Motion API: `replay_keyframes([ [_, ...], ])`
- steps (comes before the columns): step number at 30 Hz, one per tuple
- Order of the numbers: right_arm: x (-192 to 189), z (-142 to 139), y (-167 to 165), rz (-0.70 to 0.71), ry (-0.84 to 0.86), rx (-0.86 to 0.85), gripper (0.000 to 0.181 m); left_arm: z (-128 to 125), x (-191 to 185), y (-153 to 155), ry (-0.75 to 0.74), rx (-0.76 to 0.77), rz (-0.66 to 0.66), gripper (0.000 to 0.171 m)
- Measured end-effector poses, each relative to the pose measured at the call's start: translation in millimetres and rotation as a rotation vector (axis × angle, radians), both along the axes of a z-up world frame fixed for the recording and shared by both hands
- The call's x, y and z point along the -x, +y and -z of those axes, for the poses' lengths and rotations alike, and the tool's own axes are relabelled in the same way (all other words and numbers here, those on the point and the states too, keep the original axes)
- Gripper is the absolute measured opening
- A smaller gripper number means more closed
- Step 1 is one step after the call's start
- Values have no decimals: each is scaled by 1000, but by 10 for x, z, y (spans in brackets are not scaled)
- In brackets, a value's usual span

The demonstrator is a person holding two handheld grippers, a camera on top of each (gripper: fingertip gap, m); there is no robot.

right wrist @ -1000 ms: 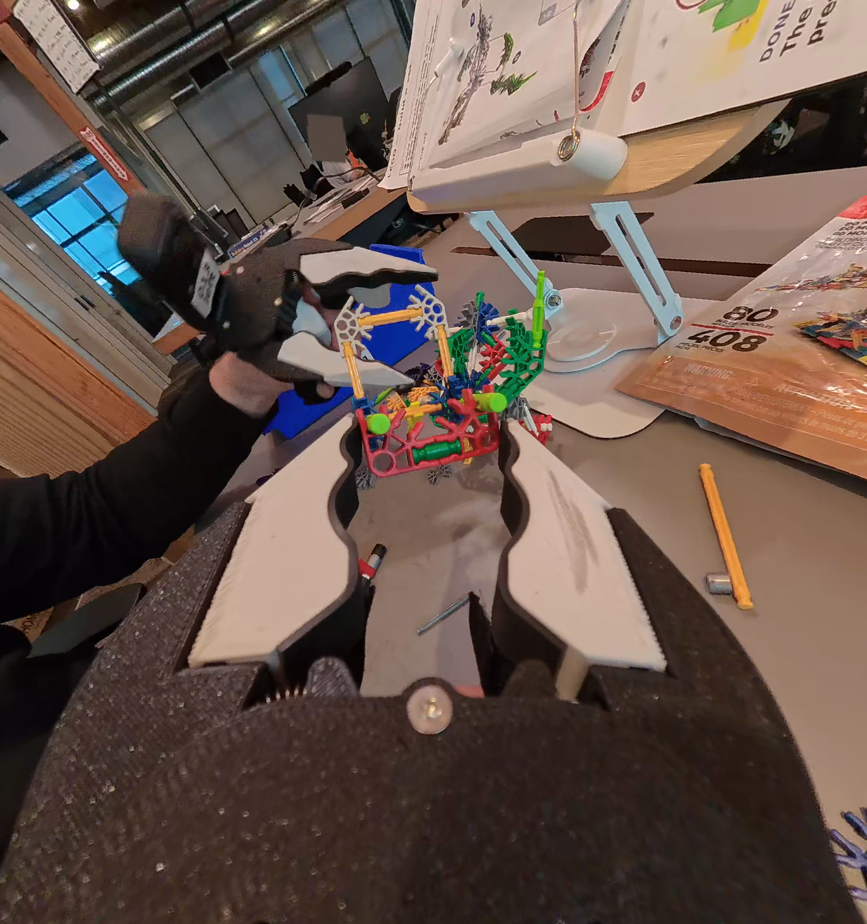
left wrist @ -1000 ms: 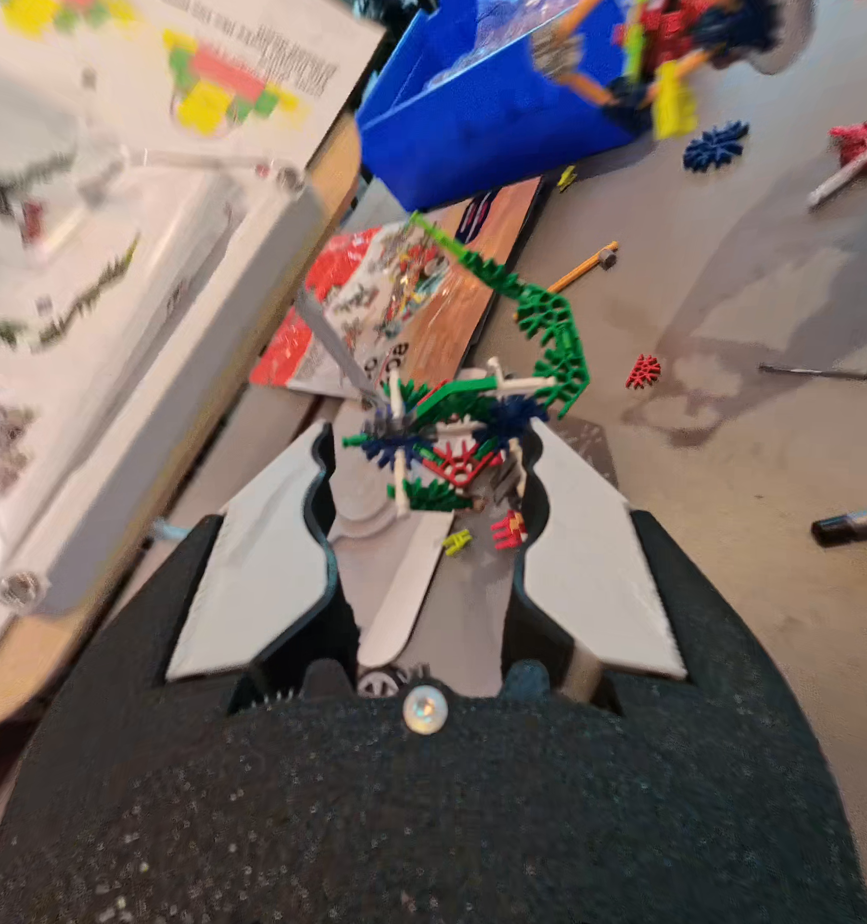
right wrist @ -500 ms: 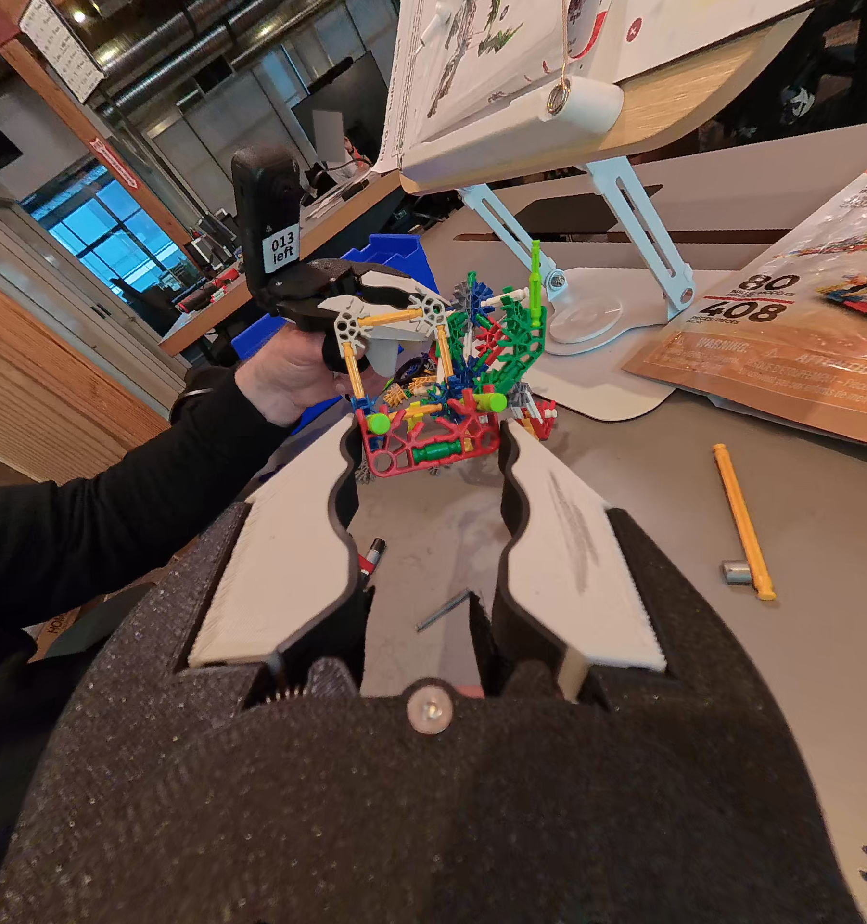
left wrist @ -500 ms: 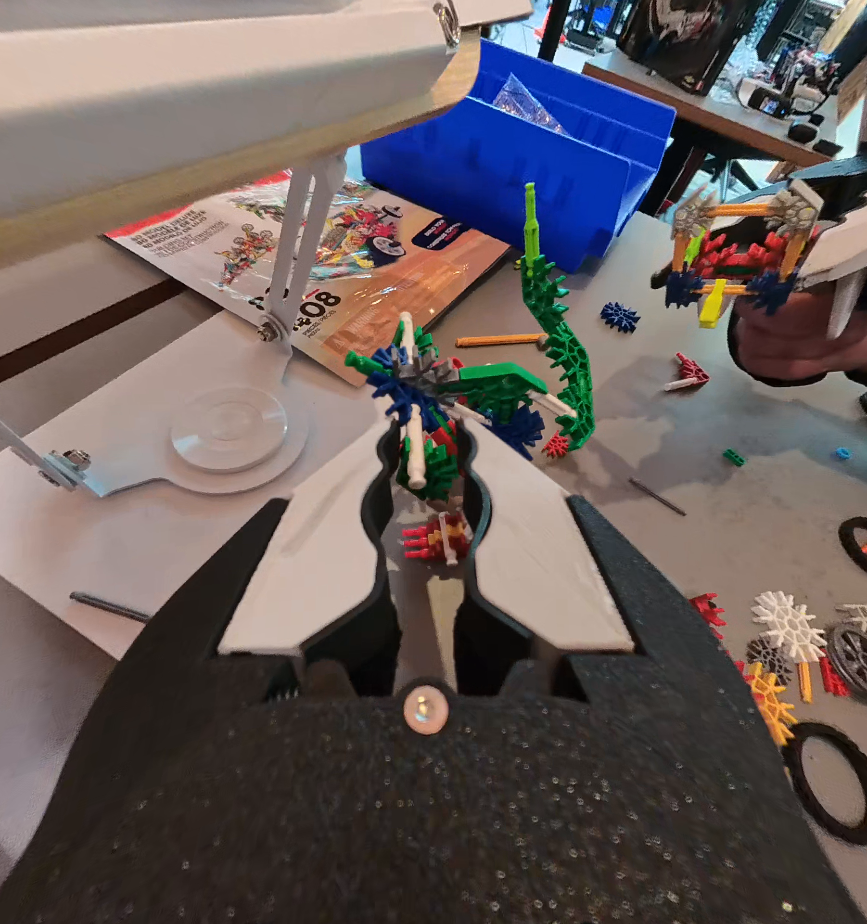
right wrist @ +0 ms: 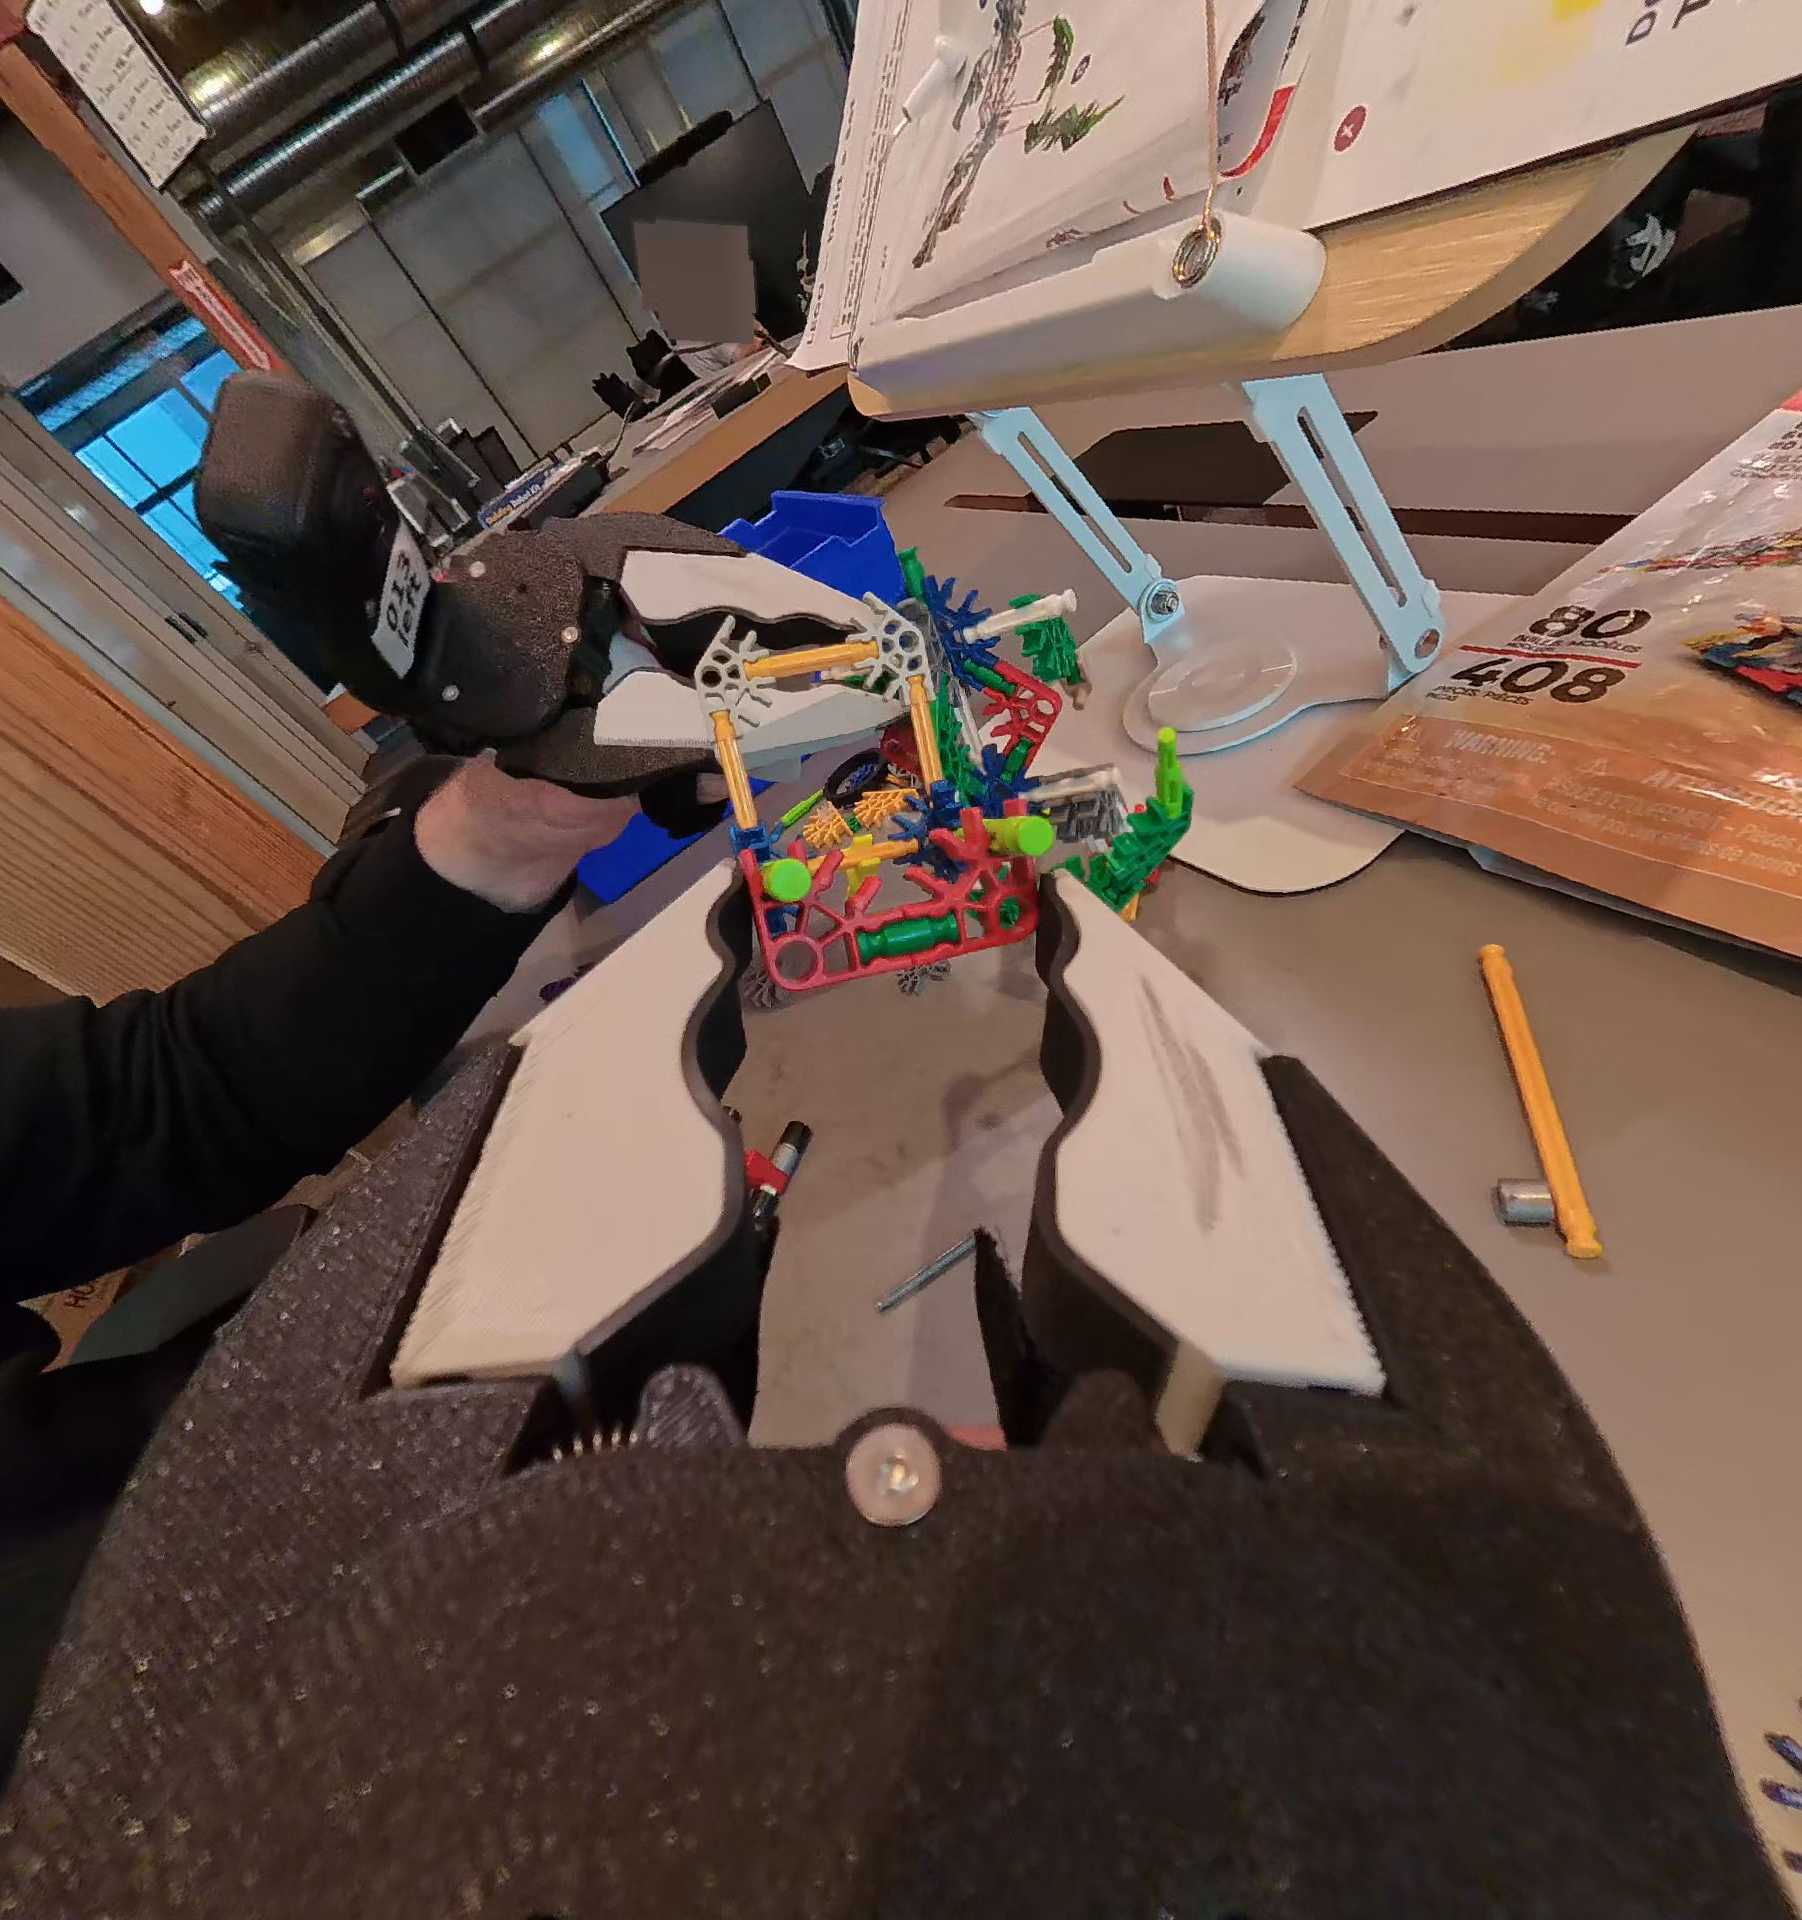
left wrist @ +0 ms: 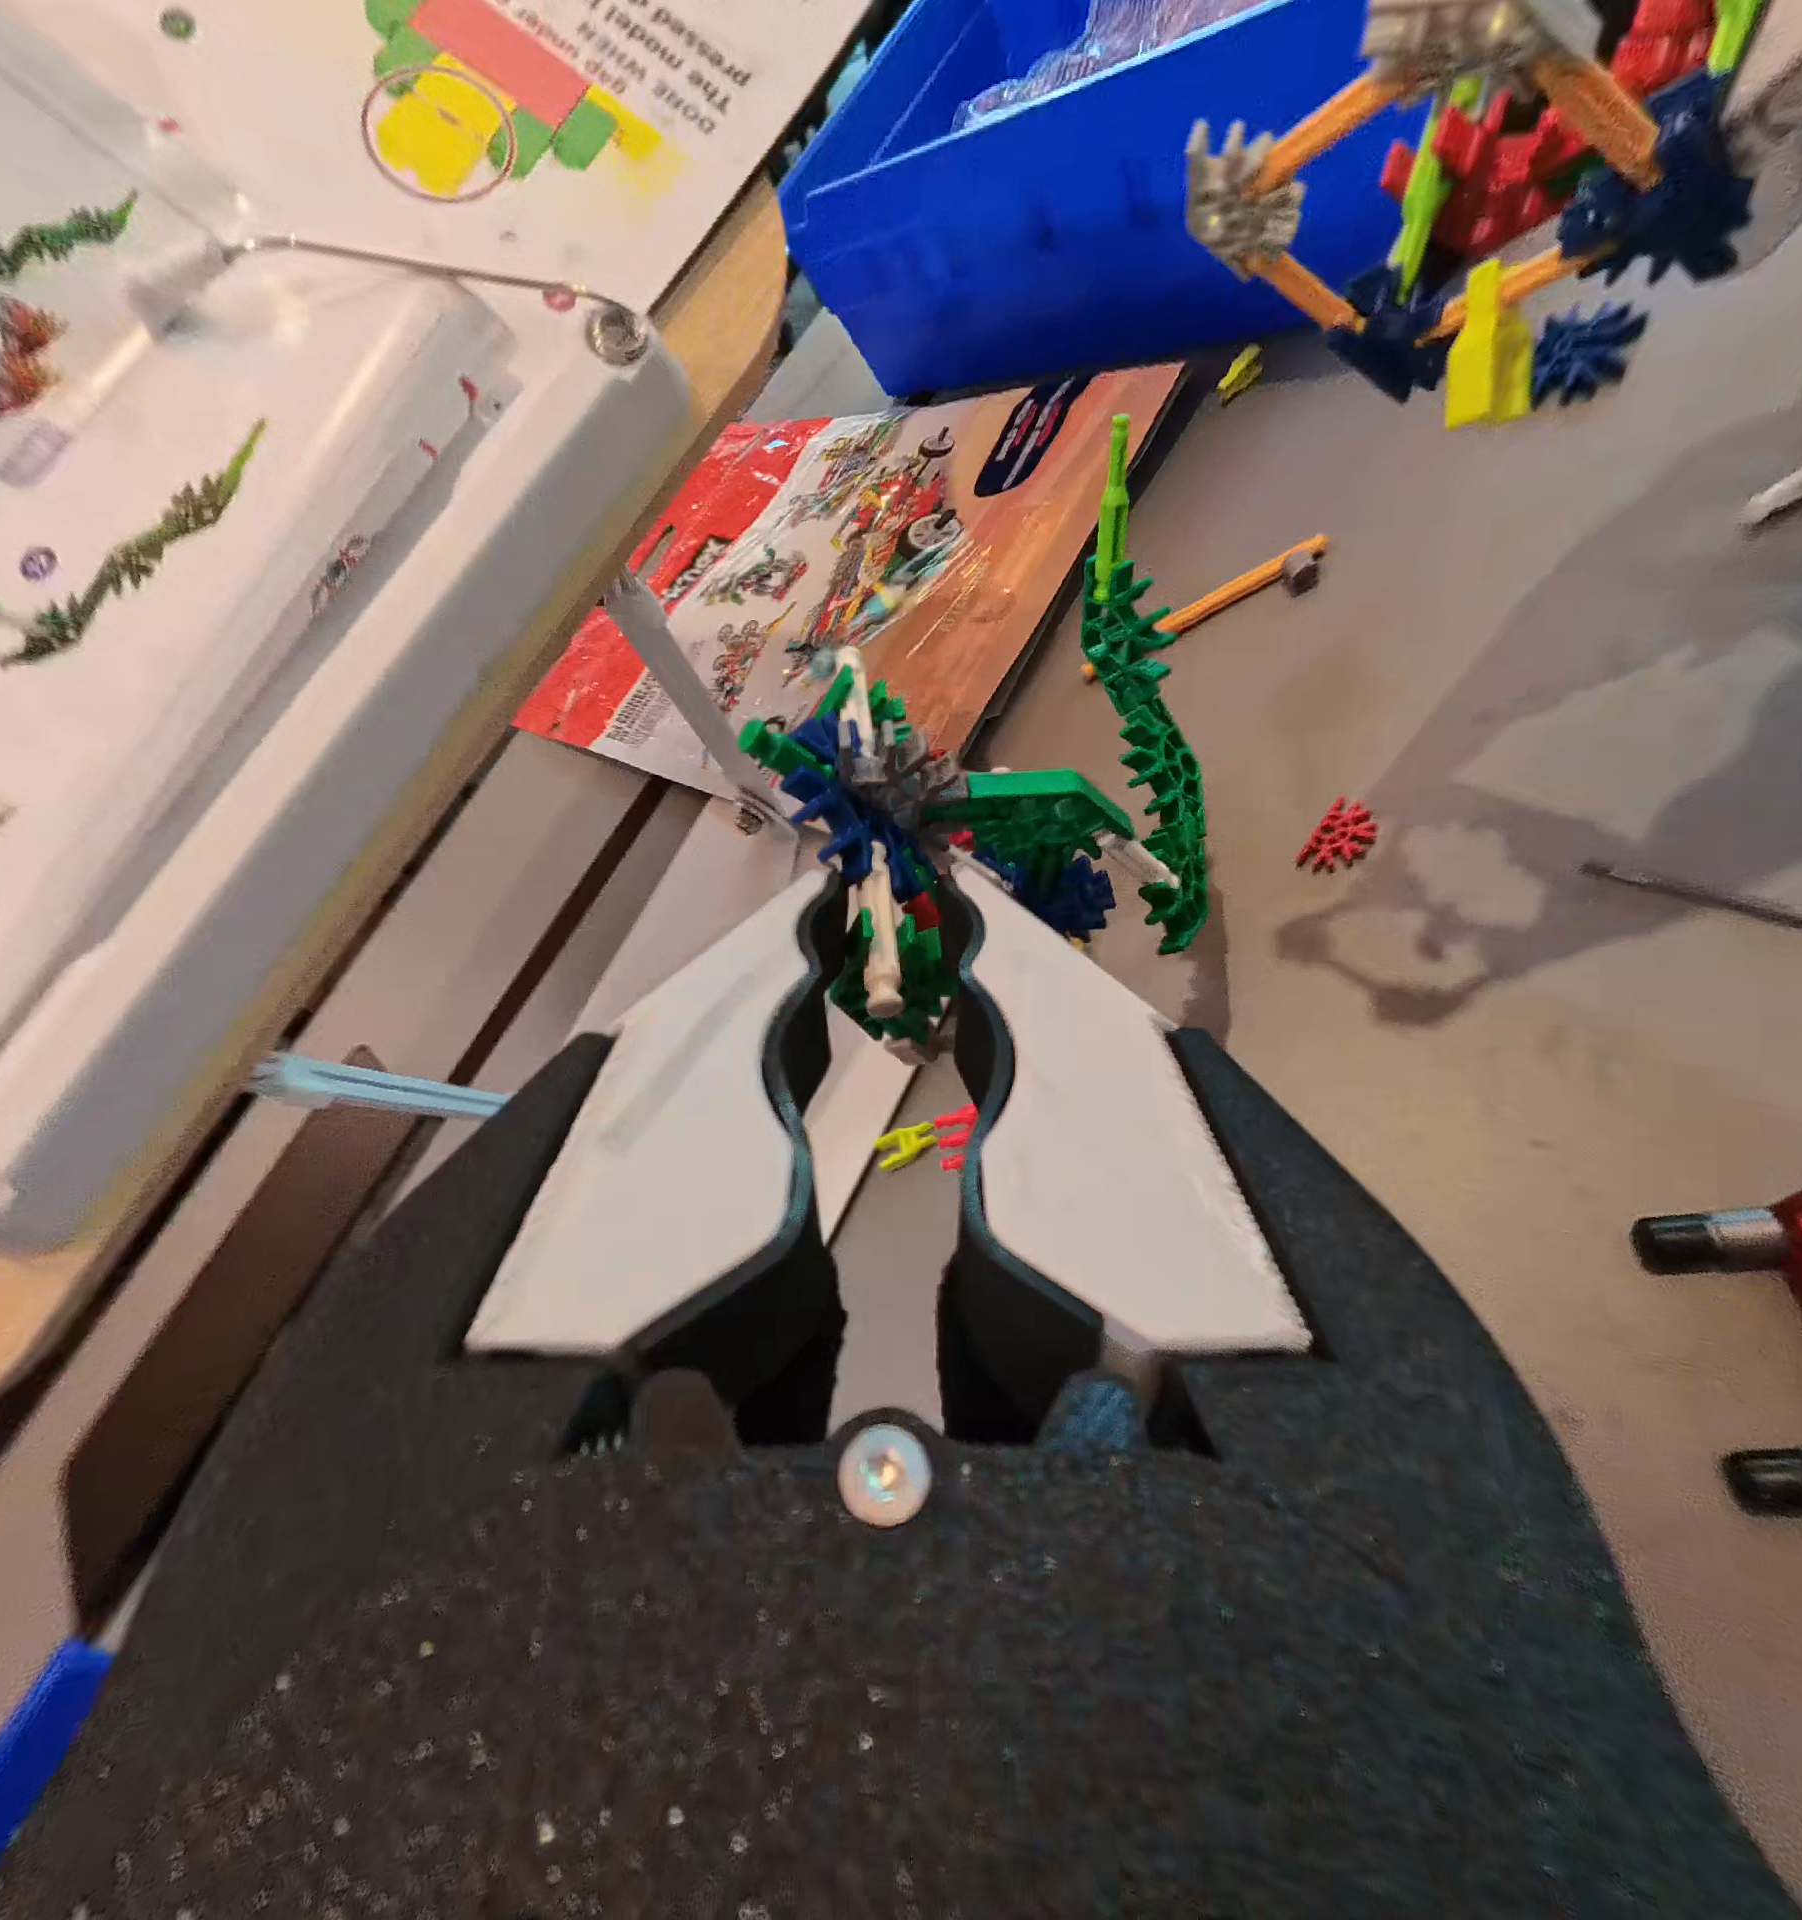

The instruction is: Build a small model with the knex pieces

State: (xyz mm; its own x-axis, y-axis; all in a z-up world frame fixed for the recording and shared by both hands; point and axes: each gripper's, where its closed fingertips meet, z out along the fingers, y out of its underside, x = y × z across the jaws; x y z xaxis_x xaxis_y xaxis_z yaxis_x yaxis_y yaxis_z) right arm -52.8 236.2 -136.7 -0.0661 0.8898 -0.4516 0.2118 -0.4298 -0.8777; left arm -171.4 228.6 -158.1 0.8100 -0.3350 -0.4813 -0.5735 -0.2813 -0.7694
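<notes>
My left claw is clamped on a green, blue and grey toy model, its fingers pressed in on a white rod and green connectors at the model's lower part. A curved green tail tipped with a lime rod hangs off the model's far side, above the grey tabletop. Below my fingers a small yellow clip and a red clip lie on the tabletop.

My right claw is clamped on a second toy model: the fingers, set fairly wide, grip the two ends of its red panel frame, which carries a green spool and lime rod ends. Yellow rods rise from it to white connectors, and these sit right in front of my left claw in the right wrist view; I cannot tell whether the two models touch.

Behind both models stands a white book stand holding an instruction booklet. Just beside the stand lies an orange and red parts bag, and a blue bin sits farther back. On the tabletop near my right claw lie a yellow rod with a grey cap, a thin metal pin and a red and black piece. A red snowflake connector lies well apart from the green tail.
</notes>
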Motion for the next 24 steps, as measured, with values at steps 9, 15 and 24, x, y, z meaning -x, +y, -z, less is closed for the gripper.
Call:
replay_keyframes([
  [9,108,-143,219,114,-2,-184,53,-44,41,15,-61,7,-18,14],
  [15,129,-240,518,91,103,-28,53,-125,82,-12,-220,3,11,13],
  [24,490,200,475,6,-84,-55,53,-105,52,-176,-288,-17,77,9],
])
